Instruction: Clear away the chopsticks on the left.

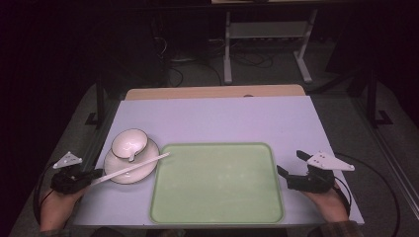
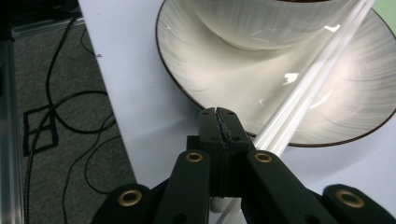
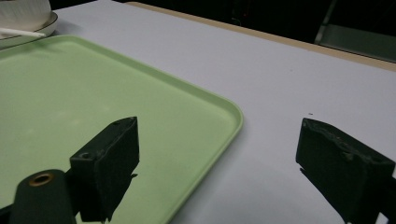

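While left fingers [image 2: 219, 122] clamp chopsticks [image 2: 303, 88], right fingers [image 3: 327, 154] wide

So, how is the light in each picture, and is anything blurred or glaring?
High view: dim, dark surroundings, purple tint on the table. Left gripper view: bright glare spots on the plate and chopsticks; the near claw is slightly soft. Right gripper view: even light, tray clear, near claw a bit blurred.
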